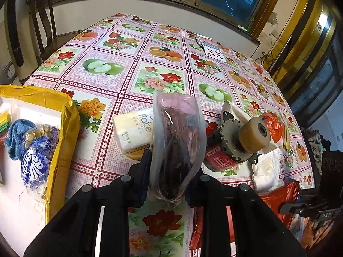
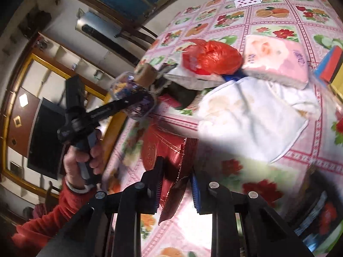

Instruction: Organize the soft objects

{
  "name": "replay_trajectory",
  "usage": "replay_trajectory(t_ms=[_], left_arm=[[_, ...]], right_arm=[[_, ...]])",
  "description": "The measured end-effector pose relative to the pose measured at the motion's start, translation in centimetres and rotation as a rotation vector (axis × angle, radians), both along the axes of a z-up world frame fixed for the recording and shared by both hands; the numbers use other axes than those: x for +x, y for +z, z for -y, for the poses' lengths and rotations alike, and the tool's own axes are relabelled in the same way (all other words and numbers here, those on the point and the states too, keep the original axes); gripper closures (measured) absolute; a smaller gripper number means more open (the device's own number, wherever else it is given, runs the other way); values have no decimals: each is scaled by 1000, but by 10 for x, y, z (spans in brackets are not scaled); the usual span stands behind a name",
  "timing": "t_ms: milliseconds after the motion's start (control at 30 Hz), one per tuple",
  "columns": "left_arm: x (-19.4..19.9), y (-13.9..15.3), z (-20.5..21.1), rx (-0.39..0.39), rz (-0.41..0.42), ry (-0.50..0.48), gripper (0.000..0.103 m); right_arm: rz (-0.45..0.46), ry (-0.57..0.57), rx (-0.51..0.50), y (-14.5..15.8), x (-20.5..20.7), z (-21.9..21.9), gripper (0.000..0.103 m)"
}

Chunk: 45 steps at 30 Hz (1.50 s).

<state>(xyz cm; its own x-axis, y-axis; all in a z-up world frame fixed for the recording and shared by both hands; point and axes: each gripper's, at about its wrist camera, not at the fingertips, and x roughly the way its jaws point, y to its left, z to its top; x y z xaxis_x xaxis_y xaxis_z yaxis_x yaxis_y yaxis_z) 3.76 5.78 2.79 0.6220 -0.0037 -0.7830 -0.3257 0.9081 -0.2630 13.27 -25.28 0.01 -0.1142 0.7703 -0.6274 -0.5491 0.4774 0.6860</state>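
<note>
The left gripper (image 1: pixel 167 171) clamps a clear bag of dark soft stuff (image 1: pixel 175 141), held above the table (image 1: pixel 120 98). The right gripper (image 2: pixel 175 186) straddles a red foil packet (image 2: pixel 171 171); whether it grips cannot be told. Next, the bag should swing left over the yellow-lined box (image 1: pixel 64 115), low, releasing beside the blue cloth (image 1: pixel 15 137) there.

yellow-lined box (image 1: pixel 64 115) cut off at left edge, clear bag's (image 1: pixel 178 141) dark contents unclear
</note>
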Motion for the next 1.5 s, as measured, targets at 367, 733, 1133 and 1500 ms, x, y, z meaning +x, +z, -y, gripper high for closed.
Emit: replay_trajectory(t_ms=[367,733,1133,1500], left_arm=[[-22,3,4,11,9,-5,80],[-42,17,-4,-16,57,17,80],[-54,11,-11,-35,58,26,80],[-55,-5,-9,-38,52,16,79]], right_arm=[[-188,-78,269,-4,-27,7,87],[-285,-56,477,21,-42,-22,92],[-263,-74,291,2,-45,-58,51],[-376,115,173,-37,-66,-107,35]])
